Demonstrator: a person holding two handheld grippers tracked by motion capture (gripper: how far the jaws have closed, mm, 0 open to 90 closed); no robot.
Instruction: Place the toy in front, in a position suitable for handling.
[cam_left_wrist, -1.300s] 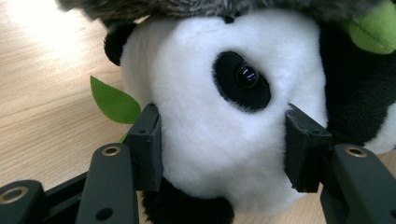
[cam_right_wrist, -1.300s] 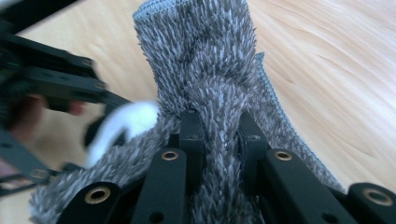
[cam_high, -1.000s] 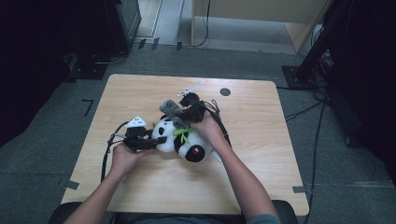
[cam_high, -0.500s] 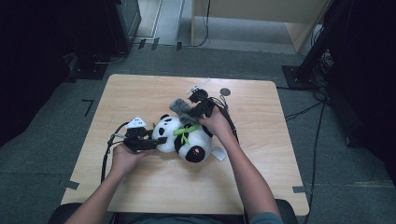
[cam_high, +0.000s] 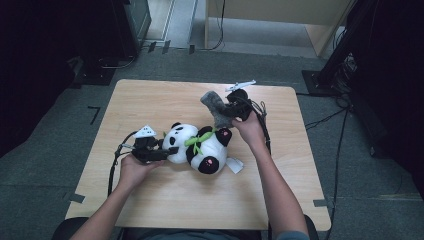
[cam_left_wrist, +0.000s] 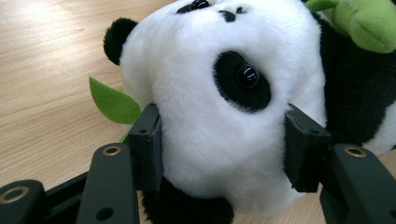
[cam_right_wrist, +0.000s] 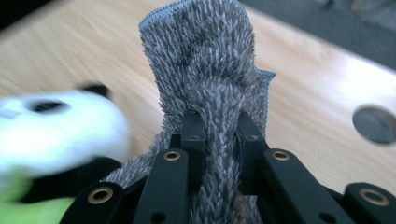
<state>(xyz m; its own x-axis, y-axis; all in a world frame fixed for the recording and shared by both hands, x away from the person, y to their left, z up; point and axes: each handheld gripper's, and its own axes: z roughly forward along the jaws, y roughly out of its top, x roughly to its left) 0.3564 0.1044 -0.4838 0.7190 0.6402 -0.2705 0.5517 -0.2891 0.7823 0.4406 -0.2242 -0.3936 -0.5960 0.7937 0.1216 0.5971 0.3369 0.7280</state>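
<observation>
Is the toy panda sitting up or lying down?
Lying down: the toy panda rests lengthwise on the table, its head clamped in the left gripper.

A light wooden table (cam_high: 165, 210) with rounded corners stood on grey carpet (cam_high: 45, 165); a small dark round hole (cam_right_wrist: 375, 125) sat in its top near the far edge, at about three o'clock in the right gripper view. Beyond the table, at twelve o'clock in the high view, stood pale wooden furniture (cam_high: 280, 20), and at about eleven o'clock a dark cabinet (cam_high: 131, 20). Black cables (cam_high: 345, 125) trailed over the carpet at three o'clock, strips of dark tape (cam_high: 93, 114) marked the floor at nine o'clock, and a dark stand base (cam_high: 325, 80) stood at about two o'clock.
</observation>
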